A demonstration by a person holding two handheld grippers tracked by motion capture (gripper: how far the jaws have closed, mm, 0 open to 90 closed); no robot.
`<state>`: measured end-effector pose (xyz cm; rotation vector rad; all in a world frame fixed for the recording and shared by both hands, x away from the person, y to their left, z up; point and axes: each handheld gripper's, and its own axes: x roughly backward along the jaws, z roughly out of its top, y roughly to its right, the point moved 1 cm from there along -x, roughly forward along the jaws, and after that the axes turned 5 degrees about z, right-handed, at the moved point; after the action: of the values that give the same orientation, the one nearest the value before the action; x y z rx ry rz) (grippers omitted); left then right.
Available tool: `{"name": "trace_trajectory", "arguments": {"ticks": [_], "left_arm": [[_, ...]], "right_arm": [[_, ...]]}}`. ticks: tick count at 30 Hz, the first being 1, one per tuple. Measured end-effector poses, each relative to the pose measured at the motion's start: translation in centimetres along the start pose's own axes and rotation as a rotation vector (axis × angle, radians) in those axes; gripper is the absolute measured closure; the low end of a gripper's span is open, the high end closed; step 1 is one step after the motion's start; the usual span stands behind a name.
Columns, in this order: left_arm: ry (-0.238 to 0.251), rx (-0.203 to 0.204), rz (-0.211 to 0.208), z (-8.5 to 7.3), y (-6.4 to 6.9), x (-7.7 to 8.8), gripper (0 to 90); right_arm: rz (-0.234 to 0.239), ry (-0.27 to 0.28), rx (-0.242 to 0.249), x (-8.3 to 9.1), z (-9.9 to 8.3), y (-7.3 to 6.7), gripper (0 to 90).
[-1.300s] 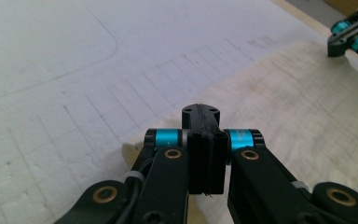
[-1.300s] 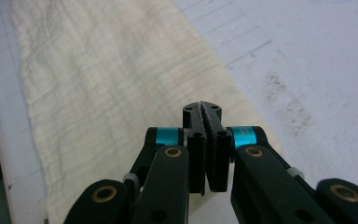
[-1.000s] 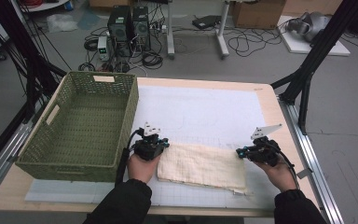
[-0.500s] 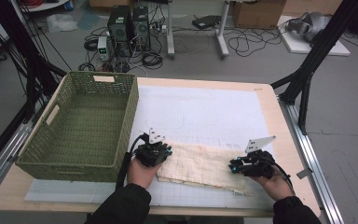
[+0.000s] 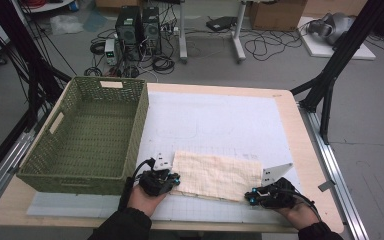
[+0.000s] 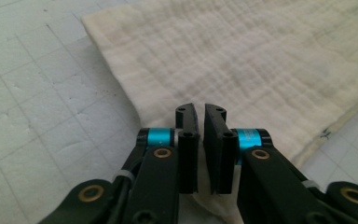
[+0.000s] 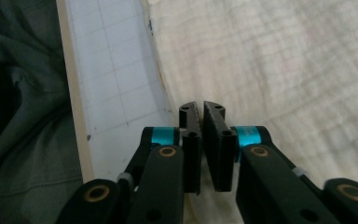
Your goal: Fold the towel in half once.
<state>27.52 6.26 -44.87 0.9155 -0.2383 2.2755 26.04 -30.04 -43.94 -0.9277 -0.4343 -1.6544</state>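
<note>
A cream cloth (image 5: 215, 175) lies flat on the white gridded mat (image 5: 220, 120). My left gripper (image 5: 175, 181) is at the cloth's near left corner. In the left gripper view the cloth (image 6: 261, 56) runs under the left gripper (image 6: 200, 109). Its jaws have just been closing and stand almost together, tips pressed into the fabric. My right gripper (image 5: 251, 197) is at the near right corner. Seen from the right gripper view, the right gripper (image 7: 200, 107) is shut, its tips on the cloth (image 7: 284, 60) close to its edge.
A green woven basket (image 5: 142, 125) stands on the left of the table, close to my left hand. The person's dark sleeve (image 7: 23, 140) hangs past the table's near edge (image 7: 74, 116). Computers and cables sit on the floor beyond the table.
Both hands have moved toward the near edge of the table, from the cloth's far corners to its near corners. The cloth itself lies where it did.
</note>
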Motion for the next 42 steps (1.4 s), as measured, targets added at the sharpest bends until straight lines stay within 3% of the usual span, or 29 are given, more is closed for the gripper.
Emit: {"name": "trace_trajectory", "arguments": {"ticks": [5,9,12,14,18,22,31,42], "left_arm": [[-0.01,-0.009,-0.009,-0.2,0.4,0.4,88.2],[-0.005,-0.026,-0.004,-0.4,0.6,0.5,88.1],[0.018,-0.037,0.003,-0.2,0.6,0.4,84.1],[0.038,-0.048,0.004,0.0,0.6,0.3,79.8],[0.058,-0.048,0.003,0.7,0.6,-0.2,72.0],[0.089,-0.049,-0.008,1.4,0.4,-0.7,69.6],[0.127,-0.011,-0.055,2.7,-0.4,-1.6,67.6],[0.164,0.0,-0.06,4.5,-0.4,-1.9,66.6]], "right_arm": [[-0.008,-0.024,0.021,0.3,-0.1,0.1,86.9],[-0.002,-0.017,0.001,0.7,-0.5,0.6,86.8],[0.002,0.012,-0.019,0.6,-0.5,0.7,79.6],[0.018,0.076,-0.046,0.8,-0.3,1.1,73.4],[-0.021,0.121,-0.088,1.2,0.2,2.1,61.0],[-0.044,0.161,-0.143,1.5,0.5,3.4,55.8],[-0.05,0.208,-0.193,1.6,0.8,5.3,47.9],[-0.08,0.251,-0.201,2.3,1.9,6.2,46.5]]}}
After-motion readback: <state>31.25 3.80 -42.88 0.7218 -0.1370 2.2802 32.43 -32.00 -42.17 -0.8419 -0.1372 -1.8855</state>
